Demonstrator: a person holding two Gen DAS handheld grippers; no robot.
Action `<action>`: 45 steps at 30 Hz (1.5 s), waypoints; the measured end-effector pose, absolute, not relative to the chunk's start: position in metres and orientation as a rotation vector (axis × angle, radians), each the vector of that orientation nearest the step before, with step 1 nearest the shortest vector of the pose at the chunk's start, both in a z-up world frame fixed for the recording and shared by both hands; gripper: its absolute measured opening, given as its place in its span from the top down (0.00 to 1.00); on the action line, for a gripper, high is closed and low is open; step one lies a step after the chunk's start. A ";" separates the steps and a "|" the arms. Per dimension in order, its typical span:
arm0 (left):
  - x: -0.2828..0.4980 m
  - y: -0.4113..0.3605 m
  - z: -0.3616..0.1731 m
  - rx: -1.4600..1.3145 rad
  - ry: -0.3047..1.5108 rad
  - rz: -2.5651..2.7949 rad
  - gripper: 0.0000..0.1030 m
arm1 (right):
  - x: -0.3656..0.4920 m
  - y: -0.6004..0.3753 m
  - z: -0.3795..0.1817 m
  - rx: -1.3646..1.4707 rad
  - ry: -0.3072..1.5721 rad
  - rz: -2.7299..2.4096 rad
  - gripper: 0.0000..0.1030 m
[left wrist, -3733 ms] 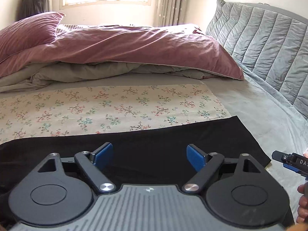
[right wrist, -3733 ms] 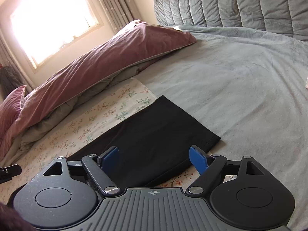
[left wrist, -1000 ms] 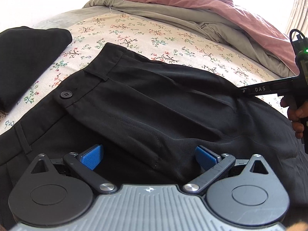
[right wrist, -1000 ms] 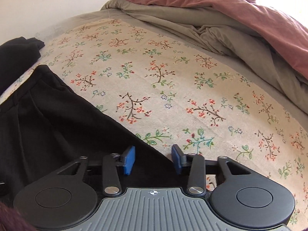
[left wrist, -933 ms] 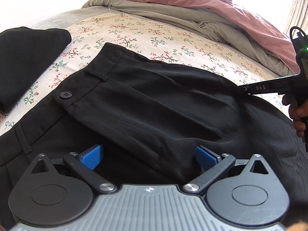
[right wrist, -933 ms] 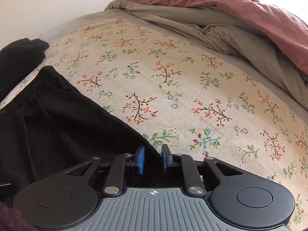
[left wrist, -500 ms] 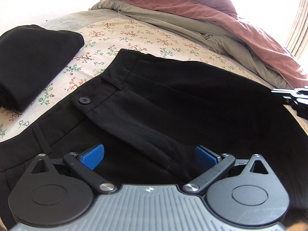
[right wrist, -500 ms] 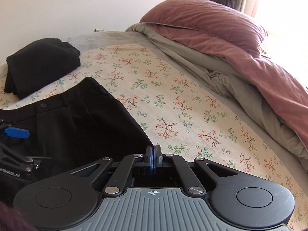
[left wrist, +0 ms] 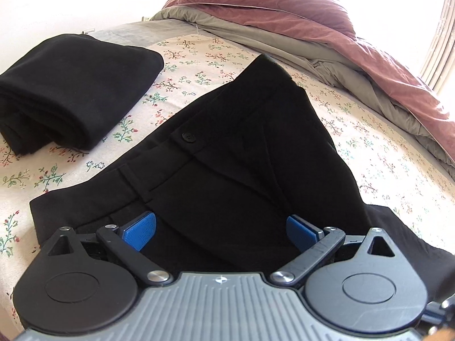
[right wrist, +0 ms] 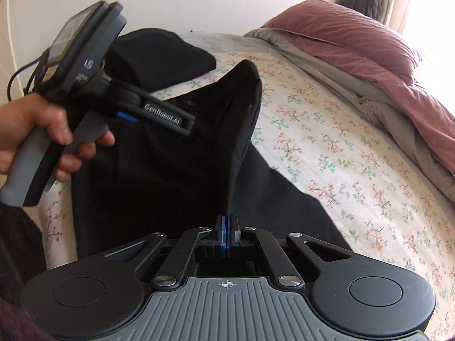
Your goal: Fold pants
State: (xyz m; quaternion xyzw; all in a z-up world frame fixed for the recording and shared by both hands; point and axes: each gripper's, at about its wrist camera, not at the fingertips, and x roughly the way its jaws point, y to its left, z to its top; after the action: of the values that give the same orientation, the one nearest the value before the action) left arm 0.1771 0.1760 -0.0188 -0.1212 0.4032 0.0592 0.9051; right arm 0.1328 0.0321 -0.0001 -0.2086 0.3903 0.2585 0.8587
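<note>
Black pants (left wrist: 233, 170) lie on the floral sheet, waistband and button (left wrist: 187, 137) facing me. My left gripper (left wrist: 220, 228) hovers over the pants below the waistband, open, its blue pads (left wrist: 139, 230) wide apart and pressing nothing. My right gripper (right wrist: 226, 224) is shut on an edge of the pants (right wrist: 170, 176), and the cloth rises from it in a lifted ridge (right wrist: 241, 119). In the right wrist view a hand (right wrist: 28, 130) holds the left gripper (right wrist: 182, 126) above the waistband area.
A folded black garment (left wrist: 71, 91) lies on the floral sheet (left wrist: 384, 164) left of the pants. A pink duvet over grey bedding (left wrist: 284, 11) is heaped along the far side. Pale wall stands behind the bed.
The right gripper's jaws closed on the pants' edge, then swung left and up, lifting the cloth into a ridge. The left gripper drifted over the pants, staying open.
</note>
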 end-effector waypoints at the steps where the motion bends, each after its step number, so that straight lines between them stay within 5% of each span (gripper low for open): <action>1: 0.174 0.176 -0.020 -0.244 0.838 0.112 0.00 | 0.130 0.034 -0.009 -0.430 0.839 0.539 1.00; 11: 0.149 0.175 -0.028 -0.237 0.907 -0.009 0.03 | 0.141 0.041 -0.059 -0.311 0.944 0.418 1.00; 15: 0.140 0.171 -0.022 -0.237 0.893 -0.046 0.03 | 0.141 0.036 -0.047 -0.291 0.940 0.407 0.91; 17: 0.136 0.167 -0.018 -0.252 0.877 -0.078 0.03 | 0.136 0.025 -0.039 -0.251 0.920 0.401 0.84; 21: 0.138 0.152 -0.013 -0.249 0.858 -0.118 0.03 | 0.126 -0.016 -0.019 -0.190 0.879 0.293 0.45; 24: 0.143 0.139 -0.012 -0.243 0.848 -0.112 0.04 | 0.122 -0.053 -0.010 -0.178 0.860 0.168 0.43; 27: 0.152 0.127 -0.012 -0.243 0.828 -0.071 0.04 | 0.121 -0.095 -0.006 -0.158 0.829 0.008 0.31; 37: 0.190 0.104 -0.014 -0.269 0.723 0.089 0.14 | 0.121 -0.203 -0.031 -0.013 0.823 -0.378 0.30; 45: 0.207 0.111 -0.016 -0.266 0.687 0.182 0.39 | 0.129 -0.248 -0.042 0.048 0.856 -0.504 0.30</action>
State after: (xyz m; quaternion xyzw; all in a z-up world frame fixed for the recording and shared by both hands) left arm 0.2070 0.1107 -0.0162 -0.1298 0.3352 0.0889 0.9289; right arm 0.1293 -0.2475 -0.0417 0.0232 0.4105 -0.2419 0.8789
